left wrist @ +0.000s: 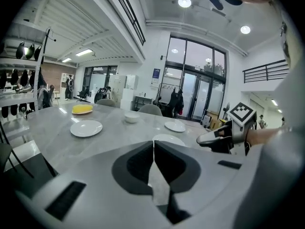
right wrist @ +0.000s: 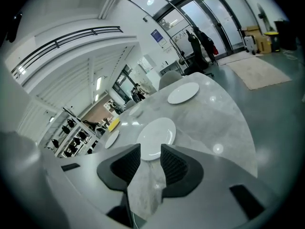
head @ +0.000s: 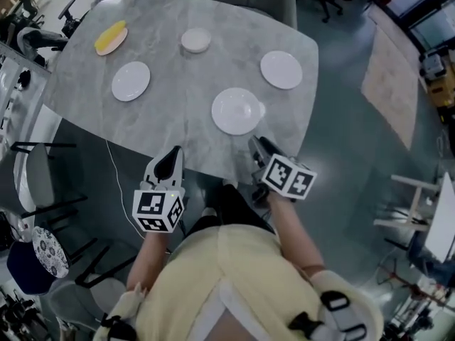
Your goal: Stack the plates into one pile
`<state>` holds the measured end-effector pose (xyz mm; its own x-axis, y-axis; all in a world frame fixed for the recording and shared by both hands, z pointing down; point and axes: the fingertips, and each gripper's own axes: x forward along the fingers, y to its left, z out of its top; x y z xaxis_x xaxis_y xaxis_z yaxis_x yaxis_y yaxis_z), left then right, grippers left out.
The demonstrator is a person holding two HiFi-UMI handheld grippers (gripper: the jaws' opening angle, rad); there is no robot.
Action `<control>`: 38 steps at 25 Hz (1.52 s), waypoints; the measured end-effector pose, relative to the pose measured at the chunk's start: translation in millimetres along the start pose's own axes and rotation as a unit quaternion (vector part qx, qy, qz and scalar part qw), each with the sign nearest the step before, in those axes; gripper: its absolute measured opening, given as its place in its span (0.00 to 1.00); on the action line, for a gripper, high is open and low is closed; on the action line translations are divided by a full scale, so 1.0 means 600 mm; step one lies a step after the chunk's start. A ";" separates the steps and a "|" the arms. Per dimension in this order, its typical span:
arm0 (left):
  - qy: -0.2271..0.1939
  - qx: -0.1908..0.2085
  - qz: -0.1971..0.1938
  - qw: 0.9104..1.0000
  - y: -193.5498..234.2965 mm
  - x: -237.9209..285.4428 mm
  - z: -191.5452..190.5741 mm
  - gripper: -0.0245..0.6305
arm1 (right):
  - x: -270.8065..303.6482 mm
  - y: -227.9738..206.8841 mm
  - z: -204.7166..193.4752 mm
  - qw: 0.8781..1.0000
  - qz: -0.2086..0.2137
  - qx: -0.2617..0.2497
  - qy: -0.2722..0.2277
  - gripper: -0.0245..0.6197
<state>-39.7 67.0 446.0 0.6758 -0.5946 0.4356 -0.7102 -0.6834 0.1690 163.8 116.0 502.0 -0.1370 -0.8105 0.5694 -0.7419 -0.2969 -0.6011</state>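
**No pile yet: every plate lies alone**

As I judge it, the stacking has not begun. On the table (head: 178,77) the white plates lie well apart from each other. The nearest plate (head: 237,110) is just ahead of the right gripper (head: 257,146), and a second plate (head: 281,69) is farther ahead and to its right. A third plate (head: 131,81) is well ahead of the left gripper (head: 173,156). Beyond them stand a small white dish (head: 195,40), perhaps a bowl, and a plate carrying something yellow (head: 111,38). All remain to be gathered.

The left gripper has its jaws together, with nothing between them. The right gripper has its jaws wide apart and empty, pointing toward the nearest plate without touching it.
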 end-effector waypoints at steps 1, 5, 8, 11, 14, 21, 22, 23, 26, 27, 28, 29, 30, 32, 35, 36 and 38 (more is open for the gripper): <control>0.004 0.000 -0.001 1.000 -0.001 0.012 0.001 0.04 | 0.010 -0.007 0.003 1.000 -0.003 0.000 0.005 0.22; 0.020 0.000 -0.004 1.000 -0.006 0.050 -0.004 0.04 | 0.043 -0.027 0.009 1.000 -0.012 0.005 0.022 0.22; 0.031 0.000 -0.006 0.999 -0.012 0.072 -0.008 0.04 | 0.062 -0.041 0.016 0.999 -0.022 0.004 0.029 0.22; 0.041 -0.002 -0.007 0.999 -0.013 0.092 -0.009 0.04 | 0.079 -0.056 0.027 0.999 -0.036 0.005 0.034 0.22; 0.046 -0.006 -0.005 0.999 -0.015 0.109 -0.008 0.04 | 0.092 -0.069 0.036 0.998 -0.041 0.007 0.041 0.22; 0.057 -0.011 0.002 0.998 -0.010 0.137 -0.001 0.04 | 0.115 -0.081 0.050 0.997 -0.051 0.007 0.057 0.22; 0.058 -0.011 0.003 0.998 -0.010 0.140 0.001 0.04 | 0.119 -0.083 0.052 0.997 -0.051 0.008 0.059 0.22; 0.058 -0.011 0.004 0.998 -0.009 0.144 0.002 0.04 | 0.122 -0.085 0.054 0.997 -0.053 0.007 0.061 0.22; 0.061 -0.012 0.006 0.998 -0.009 0.152 0.004 0.04 | 0.129 -0.092 0.060 0.996 -0.059 0.006 0.065 0.22; 0.062 -0.012 0.007 0.998 -0.009 0.154 0.004 0.04 | 0.132 -0.093 0.059 0.996 -0.060 0.007 0.067 0.22; 0.064 -0.012 0.008 0.998 -0.009 0.155 0.005 0.04 | 0.135 -0.095 0.058 0.996 -0.060 0.009 0.070 0.22; 0.065 -0.012 0.008 0.998 -0.010 0.156 0.005 0.04 | 0.138 -0.095 0.056 0.996 -0.059 0.010 0.073 0.22; 0.067 -0.012 0.009 0.998 -0.010 0.158 0.005 0.04 | 0.141 -0.095 0.054 0.995 -0.059 0.011 0.076 0.22; 0.069 -0.013 0.010 0.997 -0.008 0.162 0.006 0.04 | 0.146 -0.094 0.054 0.995 -0.060 0.007 0.078 0.22; 0.072 -0.017 0.013 0.997 -0.005 0.168 0.006 0.04 | 0.148 -0.094 0.056 0.994 -0.075 -0.015 0.077 0.22; 0.073 -0.018 0.014 0.997 -0.003 0.170 0.006 0.04 | 0.148 -0.096 0.056 0.993 -0.083 -0.024 0.077 0.21; 0.074 -0.020 0.017 0.997 0.000 0.175 0.004 0.04 | 0.150 -0.101 0.055 0.991 -0.102 -0.040 0.077 0.16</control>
<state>31.8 3.7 489.6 0.6171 -0.5457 0.5669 -0.7415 -0.6445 0.1867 218.3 44.5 571.0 -0.0733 -0.6497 0.7567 -0.8133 -0.4001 -0.4223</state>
